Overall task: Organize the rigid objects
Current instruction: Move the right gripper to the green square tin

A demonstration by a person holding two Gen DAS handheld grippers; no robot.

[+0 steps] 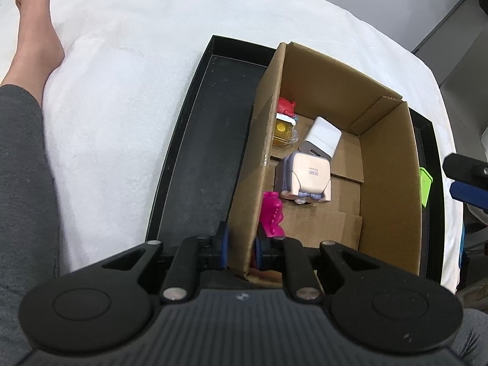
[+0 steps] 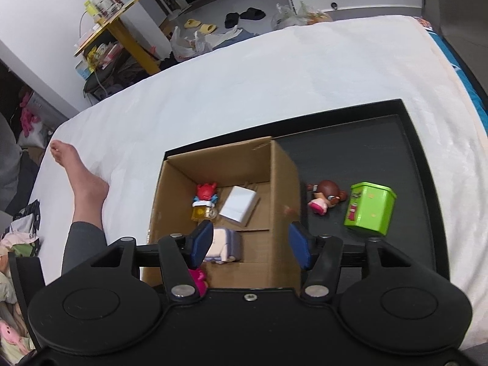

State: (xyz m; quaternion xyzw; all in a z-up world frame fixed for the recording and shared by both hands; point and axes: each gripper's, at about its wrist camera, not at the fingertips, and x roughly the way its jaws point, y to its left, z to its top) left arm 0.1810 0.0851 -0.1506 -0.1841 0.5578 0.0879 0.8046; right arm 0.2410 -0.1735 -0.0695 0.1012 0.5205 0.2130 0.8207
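A cardboard box [image 1: 387,164] stands in a black tray [image 1: 201,152] on the bed. My left gripper [image 1: 241,250] is shut on the box's left wall. Inside the box lie a red-and-yellow figure [image 1: 285,122], a white block [image 1: 323,135], a pale cube toy [image 1: 305,177] and a pink toy [image 1: 273,213]. My right gripper [image 2: 250,245] is open and empty above the box [image 2: 283,183]. On the tray [image 2: 427,213] right of the box lie a brown-haired doll [image 2: 324,196] and a green tin [image 2: 369,207]. The tin's edge [image 1: 425,186] shows in the left wrist view.
The tray sits on a white bedsheet [image 2: 274,76]. A person's bare foot and leg [image 2: 82,189] lie left of the tray. The other gripper's blue finger [image 1: 466,193] shows at the right edge. Room clutter and a yellow table [image 2: 122,30] stand beyond the bed.
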